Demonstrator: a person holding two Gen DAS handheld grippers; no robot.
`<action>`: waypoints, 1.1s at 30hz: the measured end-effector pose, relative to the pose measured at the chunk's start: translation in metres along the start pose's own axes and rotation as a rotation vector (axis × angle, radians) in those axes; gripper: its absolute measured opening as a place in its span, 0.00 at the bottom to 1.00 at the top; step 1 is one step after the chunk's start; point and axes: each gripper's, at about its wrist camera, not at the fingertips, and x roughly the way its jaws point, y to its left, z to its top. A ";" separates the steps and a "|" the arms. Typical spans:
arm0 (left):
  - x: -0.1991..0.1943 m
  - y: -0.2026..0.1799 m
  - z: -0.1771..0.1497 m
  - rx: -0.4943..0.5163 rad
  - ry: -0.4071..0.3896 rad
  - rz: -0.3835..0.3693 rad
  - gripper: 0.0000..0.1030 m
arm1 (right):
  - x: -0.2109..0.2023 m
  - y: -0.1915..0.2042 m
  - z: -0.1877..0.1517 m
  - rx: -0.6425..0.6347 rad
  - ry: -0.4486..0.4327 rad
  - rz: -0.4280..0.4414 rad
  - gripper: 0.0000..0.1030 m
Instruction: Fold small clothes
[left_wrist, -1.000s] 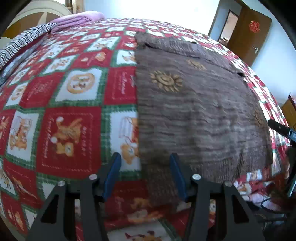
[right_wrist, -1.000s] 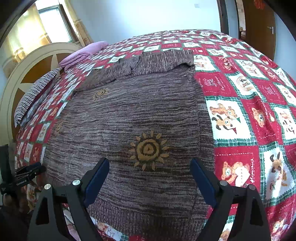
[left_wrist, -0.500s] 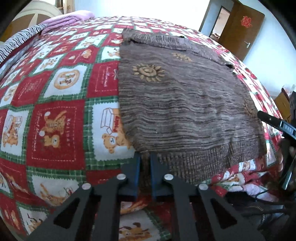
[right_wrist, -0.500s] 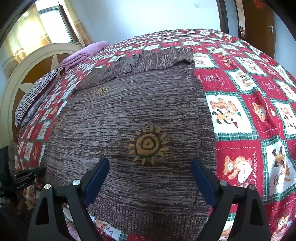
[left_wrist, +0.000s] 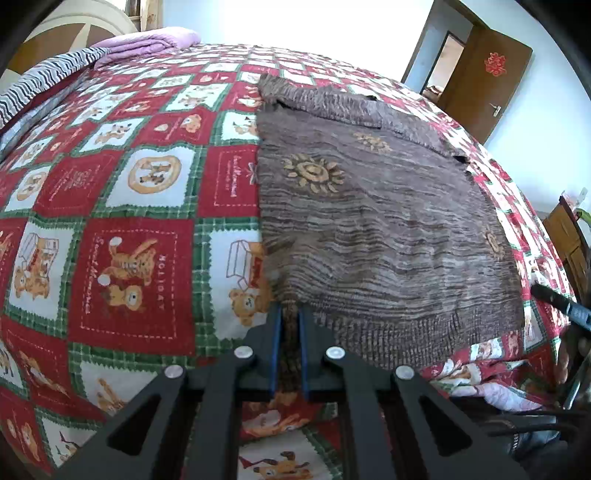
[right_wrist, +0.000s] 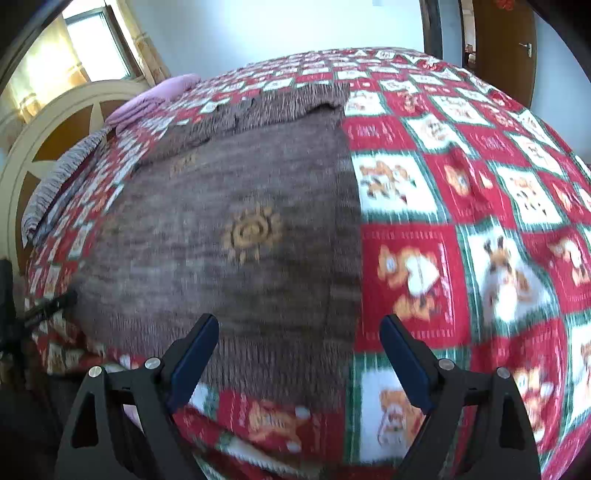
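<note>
Brown sweater (left_wrist: 373, 229) spread flat on quilt (left_wrist: 122, 206), hem at near bed edge. Left gripper (left_wrist: 290, 347), open a second ago, now clamped on hem's left corner. Right gripper (right_wrist: 299, 354) wide, closing over right corner, nothing pinched yet; lift for fold likely next.

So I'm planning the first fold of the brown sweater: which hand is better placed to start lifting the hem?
Left. The left gripper is already shut on the sweater hem corner. The right gripper is closing, its pads not yet gripping the hem.
</note>
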 end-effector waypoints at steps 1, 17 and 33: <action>0.000 0.000 0.000 -0.001 0.001 0.001 0.09 | 0.000 -0.001 -0.004 -0.002 0.012 0.004 0.79; 0.002 0.007 0.000 -0.016 0.009 0.012 0.09 | 0.015 0.000 -0.024 -0.042 0.089 -0.014 0.08; -0.023 0.001 0.016 0.059 -0.075 0.053 0.09 | -0.034 -0.007 -0.005 0.022 -0.138 0.138 0.06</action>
